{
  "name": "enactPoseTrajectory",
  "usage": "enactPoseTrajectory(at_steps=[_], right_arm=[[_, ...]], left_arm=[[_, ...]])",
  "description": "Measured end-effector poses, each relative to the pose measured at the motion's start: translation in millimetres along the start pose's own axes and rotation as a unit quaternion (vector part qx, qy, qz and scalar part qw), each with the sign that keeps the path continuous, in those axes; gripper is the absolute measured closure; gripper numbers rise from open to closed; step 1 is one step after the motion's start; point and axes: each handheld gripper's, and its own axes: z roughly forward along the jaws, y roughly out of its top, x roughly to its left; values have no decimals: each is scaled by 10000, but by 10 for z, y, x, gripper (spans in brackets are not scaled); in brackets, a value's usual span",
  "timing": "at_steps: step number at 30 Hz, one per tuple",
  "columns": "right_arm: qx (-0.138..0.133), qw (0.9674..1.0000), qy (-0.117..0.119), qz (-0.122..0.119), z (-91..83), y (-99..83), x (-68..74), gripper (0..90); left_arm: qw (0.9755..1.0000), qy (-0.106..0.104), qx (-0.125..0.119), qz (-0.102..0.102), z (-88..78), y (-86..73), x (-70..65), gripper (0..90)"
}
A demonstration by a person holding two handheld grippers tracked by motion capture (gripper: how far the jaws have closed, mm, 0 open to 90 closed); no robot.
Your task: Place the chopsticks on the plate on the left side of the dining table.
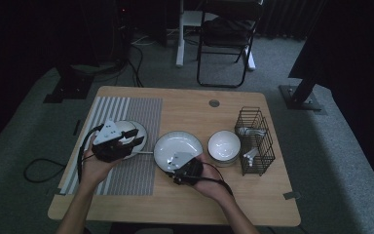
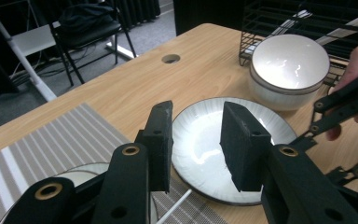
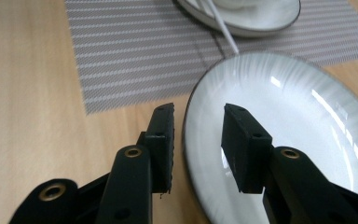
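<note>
Two claws: both over the wooden worktop (image 1: 190, 105), one in each hand, well apart from each other.
Right claw (image 1: 174, 162): released, jaws parted with nothing pressed between them; one jaw stands over the large white plate (image 1: 177, 146), the other just outside its near rim, so the rim runs up between them.
Plate by the right claw: flat on bare wood, directly ahead of and under that claw in the right gripper view (image 3: 303, 135), empty and glossy.
Left claw (image 1: 135, 137): released too, jaws apart on thin air, hovering above a small plate (image 1: 137, 127).
Small plate: under the left claw, on the striped placemat (image 1: 136, 114), with a thin white stick (image 3: 223, 25) lying across its rim.
Beyond the left claw: the large plate straight ahead, then a white bowl (image 2: 290, 65) past it.
Wire rack (image 1: 255, 141): just beside the bowl, on the side away from both claws.
</note>
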Motion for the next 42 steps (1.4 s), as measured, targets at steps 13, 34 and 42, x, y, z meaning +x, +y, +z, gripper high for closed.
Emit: enactPoseTrajectory(at_steps=[13, 34, 42], right_arm=[[20, 9984, -105, 559, -347, -585, 118, 631], [37, 9904, -344, 1338, -482, -1172, 96, 620], [-15, 9876, -377, 1527, -481, -1262, 71, 612]], left_arm=[[9990, -410, -4, 174, 231, 159, -193, 638], [9870, -1483, 207, 583, 1063, 573, -715, 632], [9810, -1774, 254, 744, 1334, 750, -953, 627]])
